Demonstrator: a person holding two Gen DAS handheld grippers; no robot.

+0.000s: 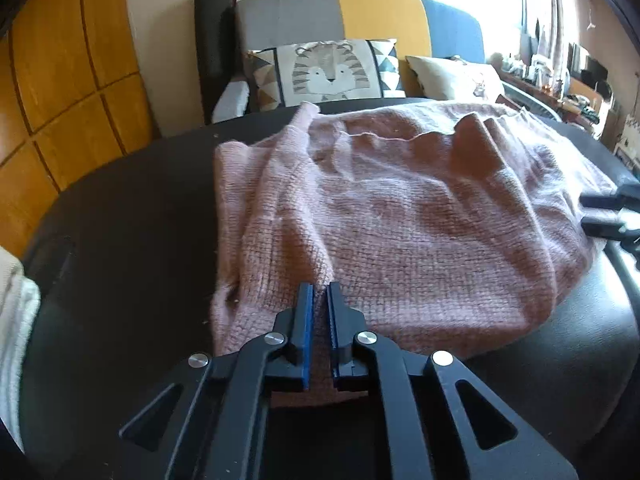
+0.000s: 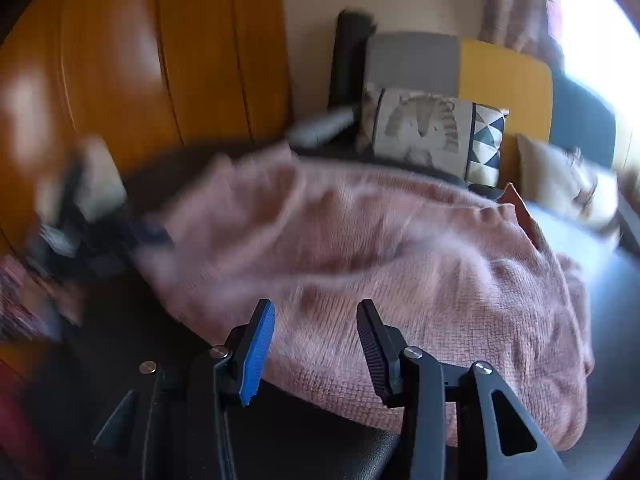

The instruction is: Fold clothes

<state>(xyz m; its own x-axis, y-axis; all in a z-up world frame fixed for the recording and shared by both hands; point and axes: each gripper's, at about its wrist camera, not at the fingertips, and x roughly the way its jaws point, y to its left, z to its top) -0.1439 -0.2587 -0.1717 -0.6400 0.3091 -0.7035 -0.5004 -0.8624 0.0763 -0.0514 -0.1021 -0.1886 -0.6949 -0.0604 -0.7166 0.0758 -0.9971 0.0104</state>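
The left gripper [image 1: 319, 292] sits low at the near edge of the pink knitted sweater [image 1: 400, 216], its two blue-faced fingers drawn almost together with a strip of the knit pinched between them. The right gripper [image 2: 316, 312] hovers at the sweater's near hem with its fingers spread wide apart and nothing between them; one pad is blue, the other dark and ribbed. In the left wrist view the right gripper's dark fingertips also poke in from the right edge, just beside the sweater's side.

The one sweater lies rumpled across a dark rounded table [image 1: 120, 232], with a sleeve [image 1: 296, 128] trailing toward the far edge and a raised fold near the far right. Nothing lies on top of it or between it and either tool. At the table's near left edge rests some white cloth [image 1: 16, 312].

Beyond the table stands a sofa [image 1: 360, 12] with grey, yellow and blue back panels, carrying two cushions: one with a tiger print [image 1: 328, 72] and one plain cream [image 1: 452, 76]. An orange wooden panelled wall [image 1: 68, 80] fills the left, and a bright window with curtains the right. The right wrist view is blurred, especially on its left side.
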